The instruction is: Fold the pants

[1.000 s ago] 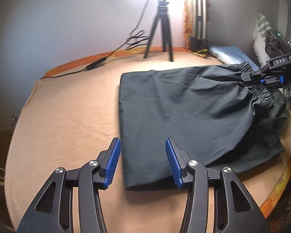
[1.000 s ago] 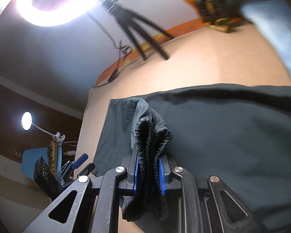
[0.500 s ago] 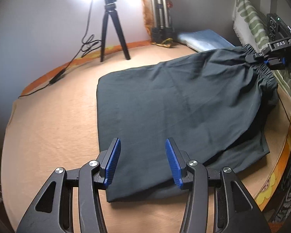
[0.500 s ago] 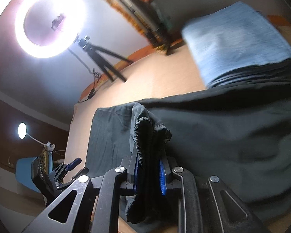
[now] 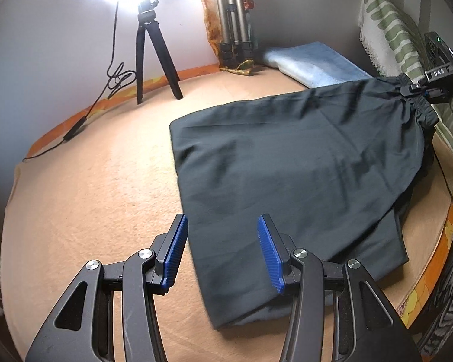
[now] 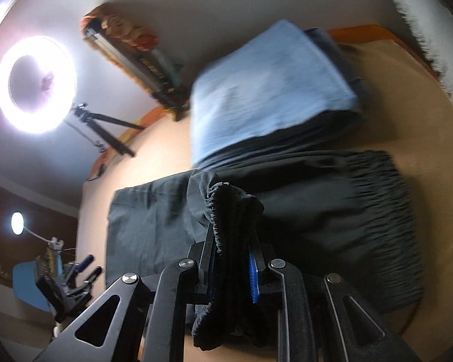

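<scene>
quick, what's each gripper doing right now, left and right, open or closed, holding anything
Left gripper: open, holding nothing, hovering over the near edge of the pants.
Right gripper: closed on the pants' elastic waistband, lifting it.

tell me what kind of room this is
Probably a bedroom set up for filming: dark pants lie on a bed-like surface, with a striped pillow, folded blue towel and ring light.
</scene>
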The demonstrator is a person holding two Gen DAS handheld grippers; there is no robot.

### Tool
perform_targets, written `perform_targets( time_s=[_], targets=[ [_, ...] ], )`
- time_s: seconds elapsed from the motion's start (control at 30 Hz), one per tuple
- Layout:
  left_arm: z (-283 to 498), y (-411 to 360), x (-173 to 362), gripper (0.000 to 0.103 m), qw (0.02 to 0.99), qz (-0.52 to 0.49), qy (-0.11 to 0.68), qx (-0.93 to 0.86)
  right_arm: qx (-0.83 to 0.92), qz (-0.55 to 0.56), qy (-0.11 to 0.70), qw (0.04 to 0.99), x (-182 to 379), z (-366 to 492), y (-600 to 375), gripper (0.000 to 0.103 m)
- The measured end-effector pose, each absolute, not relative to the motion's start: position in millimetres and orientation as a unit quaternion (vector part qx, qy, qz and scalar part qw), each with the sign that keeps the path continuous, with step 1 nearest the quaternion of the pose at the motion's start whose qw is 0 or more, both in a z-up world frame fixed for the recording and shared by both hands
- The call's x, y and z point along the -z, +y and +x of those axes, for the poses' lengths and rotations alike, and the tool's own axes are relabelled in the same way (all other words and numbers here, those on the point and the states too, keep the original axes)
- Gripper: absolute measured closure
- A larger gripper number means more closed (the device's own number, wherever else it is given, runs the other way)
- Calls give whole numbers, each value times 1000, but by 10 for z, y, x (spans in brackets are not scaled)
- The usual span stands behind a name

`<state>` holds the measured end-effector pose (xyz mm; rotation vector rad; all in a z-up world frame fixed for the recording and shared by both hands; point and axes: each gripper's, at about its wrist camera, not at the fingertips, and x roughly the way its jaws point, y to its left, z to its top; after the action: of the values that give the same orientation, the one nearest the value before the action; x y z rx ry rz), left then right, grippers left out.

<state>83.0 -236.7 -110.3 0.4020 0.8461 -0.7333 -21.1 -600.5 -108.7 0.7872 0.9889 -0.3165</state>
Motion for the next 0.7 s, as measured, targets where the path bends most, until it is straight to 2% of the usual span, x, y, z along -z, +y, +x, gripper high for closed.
perform_targets(
  time_s=[0.37, 0.47, 0.5, 0.53, 0.7],
  targets=[
    [959, -2336, 1212, 56, 827, 159, 437, 316, 189, 354, 476, 783, 1296, -348, -6557, 86],
    [993, -2301, 1277, 56, 823, 143, 453, 311, 182, 350, 484, 781, 1361, -329, -6591, 75],
    [992, -2294, 1292, 56, 823, 141, 455, 310, 184, 345, 487, 781, 1368, -330, -6595, 67],
    [993, -2288, 1310, 56, 822, 139, 457, 309, 187, 342, 488, 781, 1363, -346, -6587, 63],
    [993, -2272, 1348, 56, 819, 129, 465, 312, 170, 364, 470, 786, 1262, -521, -6521, 58]
  ],
)
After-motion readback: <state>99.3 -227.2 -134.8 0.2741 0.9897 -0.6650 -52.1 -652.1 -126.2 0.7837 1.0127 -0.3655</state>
